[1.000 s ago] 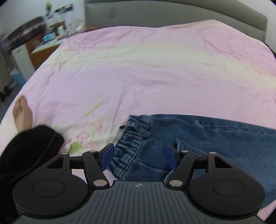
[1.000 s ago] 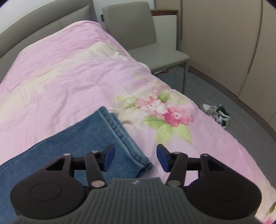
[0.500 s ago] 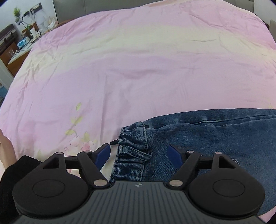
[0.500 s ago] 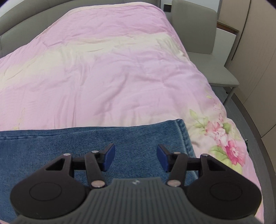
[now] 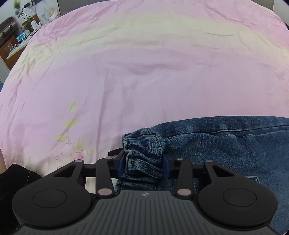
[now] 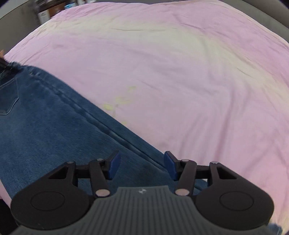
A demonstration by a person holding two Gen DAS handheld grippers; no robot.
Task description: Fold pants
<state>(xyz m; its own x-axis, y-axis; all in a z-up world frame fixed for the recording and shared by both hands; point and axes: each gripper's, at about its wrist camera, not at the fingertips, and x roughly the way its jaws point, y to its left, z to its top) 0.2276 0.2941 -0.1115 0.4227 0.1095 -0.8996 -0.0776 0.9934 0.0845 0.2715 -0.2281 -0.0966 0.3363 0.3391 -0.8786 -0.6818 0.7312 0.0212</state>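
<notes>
Blue jeans (image 5: 225, 144) lie flat on the pink bed cover (image 5: 144, 72), reaching off to the right. My left gripper (image 5: 144, 166) points down at their bunched elastic waistband (image 5: 142, 144); its jaws are closing and the blue pads press the gathered denim from both sides. In the right wrist view the jeans (image 6: 54, 126) run diagonally, with a back pocket (image 6: 9, 97) at the far left. My right gripper (image 6: 141, 166) hovers over the leg's side seam near its edge. Its jaws are closing slightly and stand apart, with no fabric pinched between them.
The pink floral cover (image 6: 180, 72) spreads wide beyond the jeans. A black sleeve (image 5: 10, 180) shows at the lower left. A cluttered side table (image 5: 16, 36) stands past the bed's far left corner, and a grey headboard (image 6: 271, 16) lies at the top right.
My left gripper sank onto the waistband and its jaws went from wide apart to pinching the denim. My right gripper swung and rolled from the hem end to the middle of the leg.
</notes>
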